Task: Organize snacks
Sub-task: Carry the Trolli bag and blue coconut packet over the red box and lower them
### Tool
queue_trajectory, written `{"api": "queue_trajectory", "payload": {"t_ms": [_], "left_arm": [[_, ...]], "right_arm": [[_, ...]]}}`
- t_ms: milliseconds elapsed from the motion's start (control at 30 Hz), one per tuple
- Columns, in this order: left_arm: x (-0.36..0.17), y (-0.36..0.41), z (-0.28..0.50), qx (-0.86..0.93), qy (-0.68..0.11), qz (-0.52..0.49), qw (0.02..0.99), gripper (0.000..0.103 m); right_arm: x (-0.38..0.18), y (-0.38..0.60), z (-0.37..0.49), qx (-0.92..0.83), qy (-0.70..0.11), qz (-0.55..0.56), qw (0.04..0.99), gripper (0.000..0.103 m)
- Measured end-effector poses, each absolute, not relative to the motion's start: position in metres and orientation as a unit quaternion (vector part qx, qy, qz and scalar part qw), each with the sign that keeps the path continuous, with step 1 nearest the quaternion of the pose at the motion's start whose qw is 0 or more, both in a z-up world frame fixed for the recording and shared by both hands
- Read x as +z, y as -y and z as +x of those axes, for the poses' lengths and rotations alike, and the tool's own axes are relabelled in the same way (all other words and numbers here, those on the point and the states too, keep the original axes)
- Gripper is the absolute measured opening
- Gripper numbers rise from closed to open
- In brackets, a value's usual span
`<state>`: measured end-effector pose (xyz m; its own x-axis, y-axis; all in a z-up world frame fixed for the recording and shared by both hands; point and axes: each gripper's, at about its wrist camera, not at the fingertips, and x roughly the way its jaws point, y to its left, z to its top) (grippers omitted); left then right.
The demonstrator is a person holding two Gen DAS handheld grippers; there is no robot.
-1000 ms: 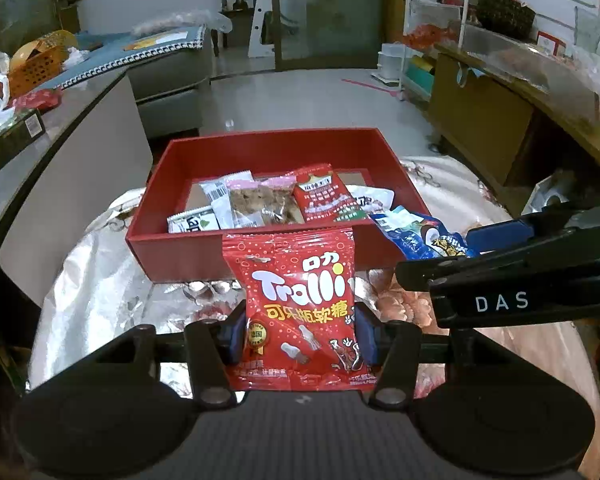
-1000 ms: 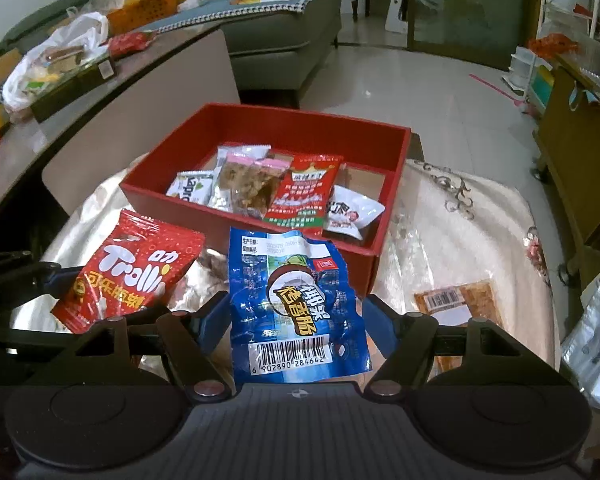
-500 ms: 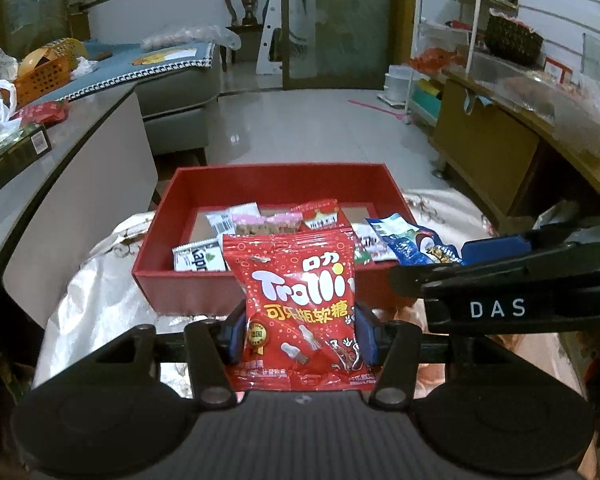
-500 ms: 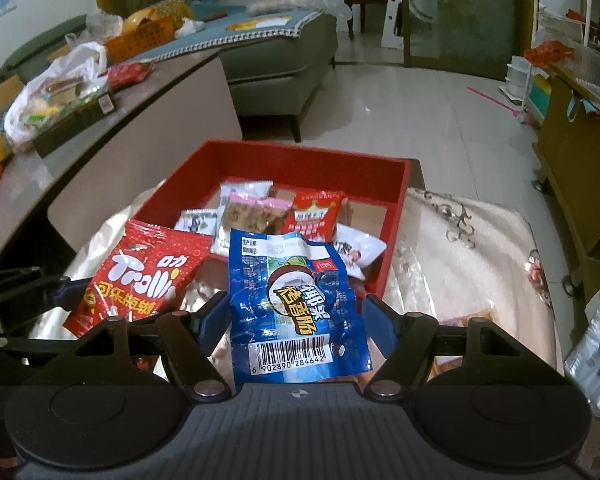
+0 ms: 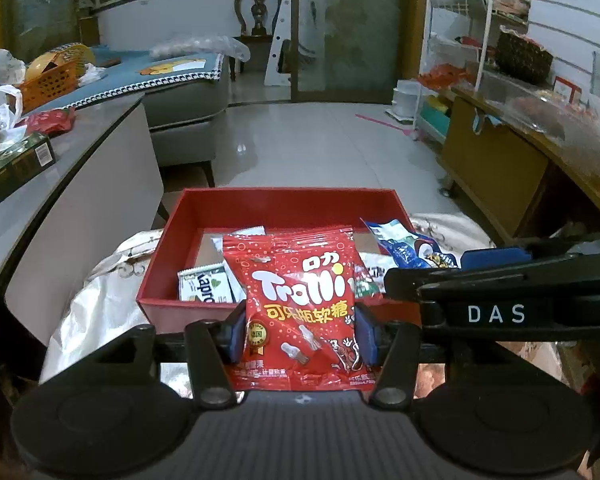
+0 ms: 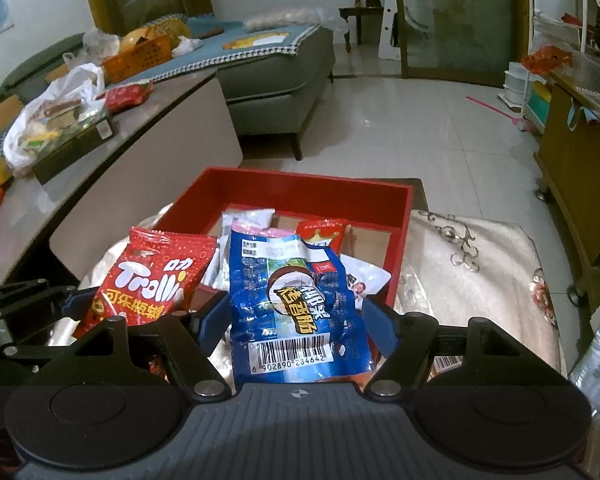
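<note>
Beyond both jaws, a red box (image 5: 284, 204) sits on a shiny floral cloth (image 6: 480, 264). The left gripper (image 5: 300, 332) pinches a Trolli bag (image 5: 300, 292); the right gripper (image 6: 296, 322) clamps a blue packet (image 6: 296, 296). Pale tiled floor (image 5: 320, 148) lies beyond.

Trolli bag (image 5: 300, 304) left of sausage pack (image 6: 296, 304), before box (image 5: 288, 200).

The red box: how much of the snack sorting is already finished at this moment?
Done: several packets already lie in the red box. In hand: the left gripper holds the Trolli bag, the right gripper the blue packet, neither yet inside. Left: one packet still lies on the cloth.
</note>
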<state>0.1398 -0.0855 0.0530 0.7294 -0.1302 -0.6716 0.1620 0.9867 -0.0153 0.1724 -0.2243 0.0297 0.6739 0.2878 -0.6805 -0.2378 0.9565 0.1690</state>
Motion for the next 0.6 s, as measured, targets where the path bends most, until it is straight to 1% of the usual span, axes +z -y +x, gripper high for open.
{"api": "queue_trajectory", "payload": {"t_ms": [233, 600], "left_arm": [[0.06, 0.086, 0.158, -0.075, -0.348, 0.012, 0.934, 0.046], [0.056, 0.085, 0.184, -0.058, -0.341, 0.013, 0.938, 0.046]], "right_arm": [[0.036, 0.228, 0.184, 0.138, -0.365, 0.052, 0.919, 0.077], [0.034, 0.224, 0.207, 0.139, -0.361, 0.066, 0.92, 0.077]]}}
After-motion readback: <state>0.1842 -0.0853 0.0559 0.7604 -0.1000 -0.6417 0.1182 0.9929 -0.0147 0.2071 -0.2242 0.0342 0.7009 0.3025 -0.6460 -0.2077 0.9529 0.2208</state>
